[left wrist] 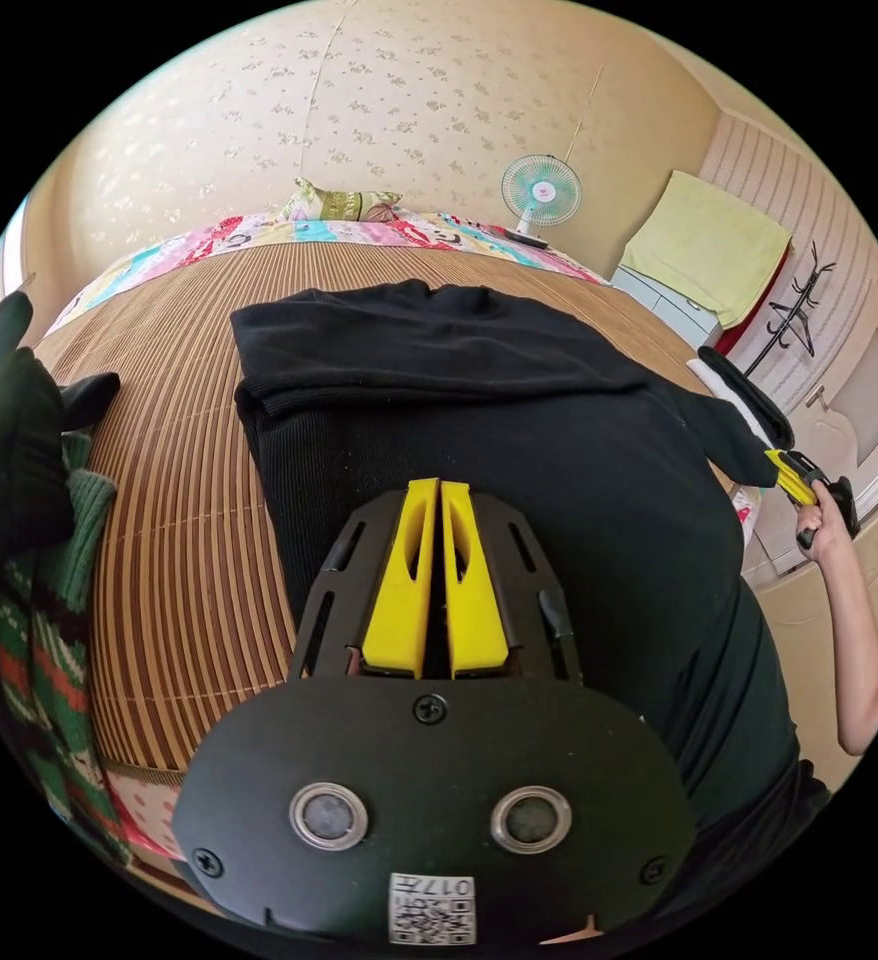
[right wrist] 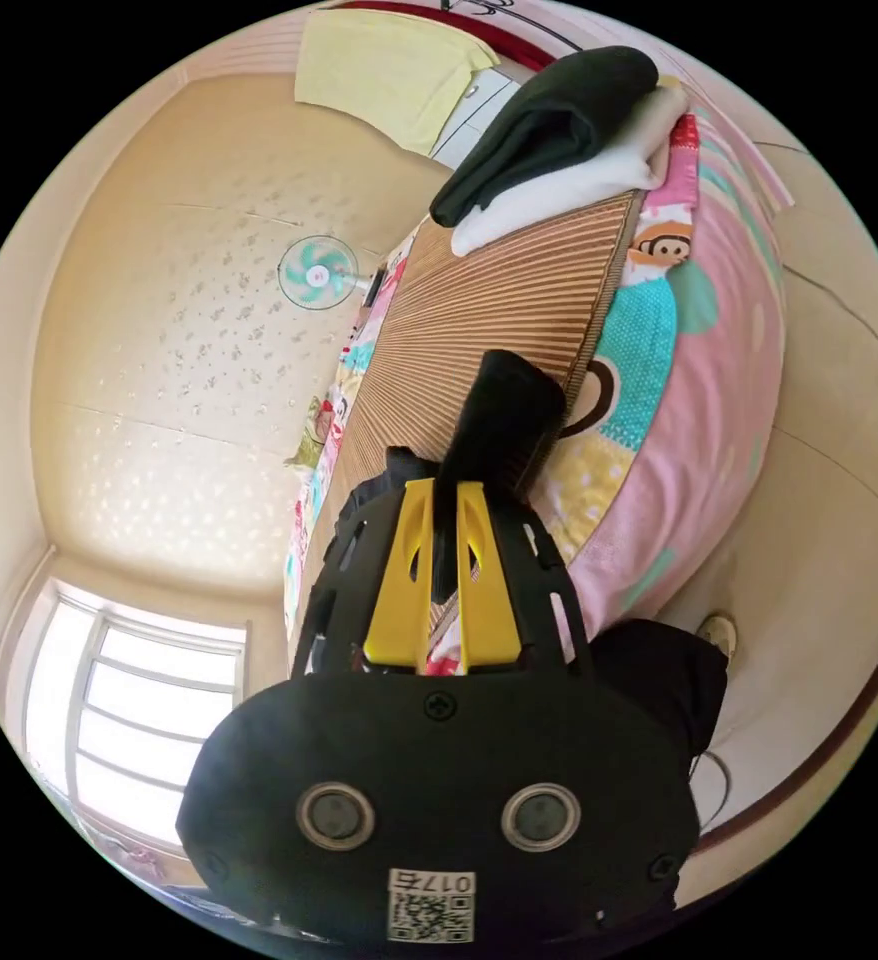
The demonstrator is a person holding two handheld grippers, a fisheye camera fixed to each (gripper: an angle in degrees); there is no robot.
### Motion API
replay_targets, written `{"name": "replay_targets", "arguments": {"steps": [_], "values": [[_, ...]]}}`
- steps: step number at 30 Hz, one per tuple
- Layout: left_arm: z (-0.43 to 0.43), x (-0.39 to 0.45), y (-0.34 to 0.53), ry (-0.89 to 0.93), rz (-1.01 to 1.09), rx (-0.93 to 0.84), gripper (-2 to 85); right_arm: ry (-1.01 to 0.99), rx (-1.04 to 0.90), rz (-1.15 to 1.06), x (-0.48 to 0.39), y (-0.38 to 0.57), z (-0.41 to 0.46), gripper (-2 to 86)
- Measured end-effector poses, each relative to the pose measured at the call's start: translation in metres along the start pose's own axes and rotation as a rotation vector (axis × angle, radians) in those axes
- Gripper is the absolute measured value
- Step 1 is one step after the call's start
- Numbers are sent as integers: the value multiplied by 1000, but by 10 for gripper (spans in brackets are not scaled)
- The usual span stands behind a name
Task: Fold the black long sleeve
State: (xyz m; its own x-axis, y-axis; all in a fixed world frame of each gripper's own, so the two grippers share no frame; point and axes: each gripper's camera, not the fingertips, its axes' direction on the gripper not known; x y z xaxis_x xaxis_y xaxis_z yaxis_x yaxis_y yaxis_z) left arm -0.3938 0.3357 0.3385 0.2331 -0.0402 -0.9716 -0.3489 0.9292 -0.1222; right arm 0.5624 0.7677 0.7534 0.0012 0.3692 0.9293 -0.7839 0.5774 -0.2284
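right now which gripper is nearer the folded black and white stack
Right. The right gripper holds a sleeve near the folded stack at the mat's edge; the left gripper is over the black long sleeve.

The right gripper has its two yellow jaws pinched on a strip of the black long sleeve, which rises from between them over the edge of the bamboo mat. Beside the mat runs a pink cartoon bedsheet. At the mat's far end sits a folded black and white pile. A small fan stands by the wall.
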Motion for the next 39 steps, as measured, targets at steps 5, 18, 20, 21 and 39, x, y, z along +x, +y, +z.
{"name": "replay_targets", "arguments": {"steps": [5, 18, 20, 21, 39], "values": [[0, -3, 0, 0, 0, 2, -10, 91, 13, -61, -31, -9, 8, 35], [-1, -12, 0, 8, -5, 4, -10, -669, -351, -851, -361, 121, 156, 158], [-1, -13, 1, 7, -4, 5, -10, -579, -371, -774, -331, 135, 185, 151], [-1, -13, 1, 4, -2, 7, -10, -543, -382, -746, -320, 137, 192, 149], [-4, -23, 7, 11, -1, 12, -10, -72, -752, -1140, -358, 295, 368, 125]]}}
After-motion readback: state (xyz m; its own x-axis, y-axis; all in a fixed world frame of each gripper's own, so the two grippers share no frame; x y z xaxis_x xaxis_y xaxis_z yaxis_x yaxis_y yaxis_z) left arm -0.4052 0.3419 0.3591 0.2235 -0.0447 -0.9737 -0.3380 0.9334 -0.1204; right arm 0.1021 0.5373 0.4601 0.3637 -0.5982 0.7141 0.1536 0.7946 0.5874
